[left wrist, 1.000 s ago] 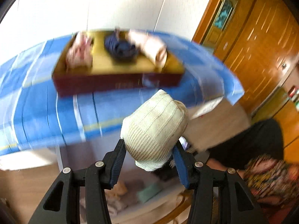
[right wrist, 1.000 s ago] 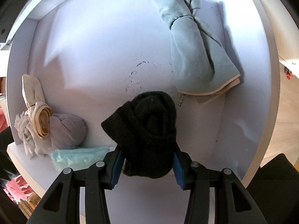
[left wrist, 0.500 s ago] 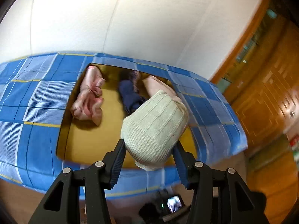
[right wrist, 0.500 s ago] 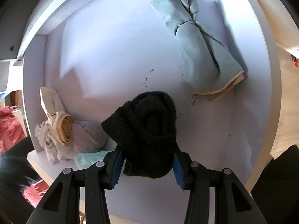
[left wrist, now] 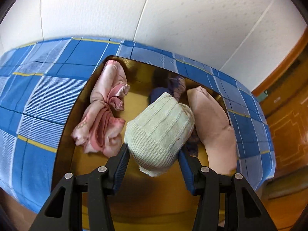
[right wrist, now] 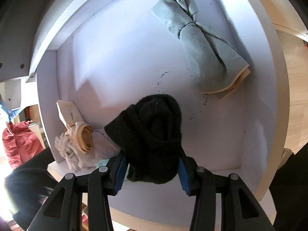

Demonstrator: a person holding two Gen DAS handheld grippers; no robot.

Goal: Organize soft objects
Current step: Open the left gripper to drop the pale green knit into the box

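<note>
My left gripper (left wrist: 154, 157) is shut on a cream knitted roll (left wrist: 159, 130) and holds it over a gold-lined box (left wrist: 154, 202) on a blue checked cloth. In the box lie a pink knotted bundle (left wrist: 104, 119), a peach roll (left wrist: 213, 127) and a dark blue item (left wrist: 156, 94), mostly hidden. My right gripper (right wrist: 152, 165) is shut on a black knitted roll (right wrist: 152, 134) above a white drawer (right wrist: 119, 57). The drawer holds a pale green knotted cloth (right wrist: 200, 52), a cream bundle (right wrist: 77, 132), a lilac roll (right wrist: 104, 144) and a mint item (right wrist: 103, 162) behind my fingers.
The blue checked cloth (left wrist: 38, 100) covers the surface around the box, with a white wall behind and a wooden door (left wrist: 284, 123) at right. Beside the drawer are a red bag (right wrist: 19, 142) at left and wooden floor (right wrist: 296, 100) at right.
My left gripper has carried the cream roll from beside the bed to over the gold box, closer in. My right gripper with the black roll has shifted slightly relative to the drawer.
</note>
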